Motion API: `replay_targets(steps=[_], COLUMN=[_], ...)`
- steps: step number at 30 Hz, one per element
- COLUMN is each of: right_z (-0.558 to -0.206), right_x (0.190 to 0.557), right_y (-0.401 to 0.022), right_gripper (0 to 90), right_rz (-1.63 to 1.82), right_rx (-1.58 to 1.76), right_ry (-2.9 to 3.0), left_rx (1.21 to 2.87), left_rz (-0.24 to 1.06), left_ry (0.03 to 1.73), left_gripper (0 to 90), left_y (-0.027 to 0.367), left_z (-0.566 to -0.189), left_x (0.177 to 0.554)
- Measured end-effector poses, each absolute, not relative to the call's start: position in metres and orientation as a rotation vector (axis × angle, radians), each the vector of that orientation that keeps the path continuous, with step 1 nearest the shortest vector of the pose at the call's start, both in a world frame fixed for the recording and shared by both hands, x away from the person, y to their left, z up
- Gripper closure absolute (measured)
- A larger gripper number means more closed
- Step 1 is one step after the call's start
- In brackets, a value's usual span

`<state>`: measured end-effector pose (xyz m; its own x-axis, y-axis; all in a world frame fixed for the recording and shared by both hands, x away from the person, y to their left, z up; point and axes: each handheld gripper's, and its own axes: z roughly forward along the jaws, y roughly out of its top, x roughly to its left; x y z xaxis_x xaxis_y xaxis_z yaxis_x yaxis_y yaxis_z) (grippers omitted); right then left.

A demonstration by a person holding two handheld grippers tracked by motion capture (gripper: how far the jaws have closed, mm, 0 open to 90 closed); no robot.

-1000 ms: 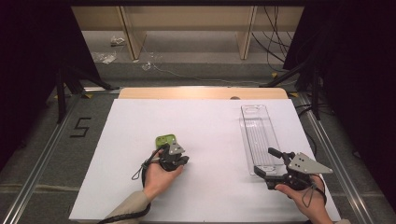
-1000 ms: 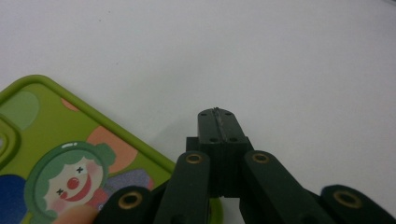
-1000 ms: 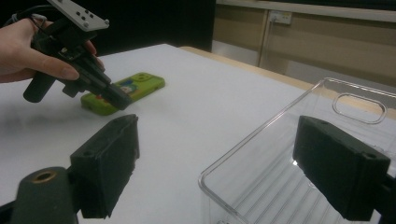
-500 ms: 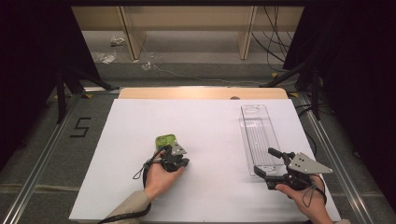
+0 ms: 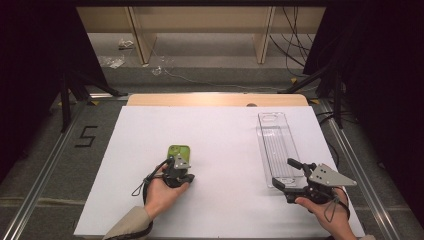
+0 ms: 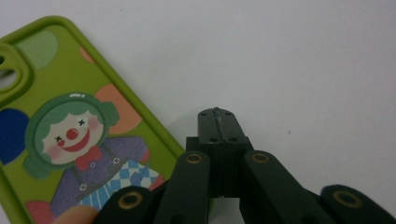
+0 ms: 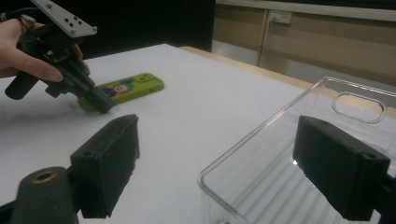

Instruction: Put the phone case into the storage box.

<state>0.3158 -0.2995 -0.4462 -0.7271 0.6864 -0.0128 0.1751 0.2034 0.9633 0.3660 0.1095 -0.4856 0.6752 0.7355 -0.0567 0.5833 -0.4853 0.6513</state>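
Meanwhile, left hand-held gripper (image 6: 218,122) shut, right hand-held gripper (image 7: 219,163) open around clear tray (image 5: 275,142).

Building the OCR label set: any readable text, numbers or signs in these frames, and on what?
"5": black numeral on the grey floor left of the table.
Green phone case: clown cartoon, no lettering to be seen.
Clear plastic tray: no print to be seen.
Wall plate in the right gripper view: too blurred to read.
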Motion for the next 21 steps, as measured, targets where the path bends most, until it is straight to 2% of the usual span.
replay_targets(steps=[13,21], right_z=[-0.446,-0.446], right_x=[0.316,0.316], right_y=[-0.299,-0.299], right_gripper=[15.6,15.6], right_rz=[1.54,1.54], right_rx=[0.797,0.797], right_ry=[2.042,2.044], left_rx=[2.277,2.273], left_rz=[0.383,0.384], left_ry=[1.083,1.114], left_gripper=[89.8,89.8], left_y=[0.144,0.152], left_z=[-0.483,-0.482], left_x=[0.359,0.36])
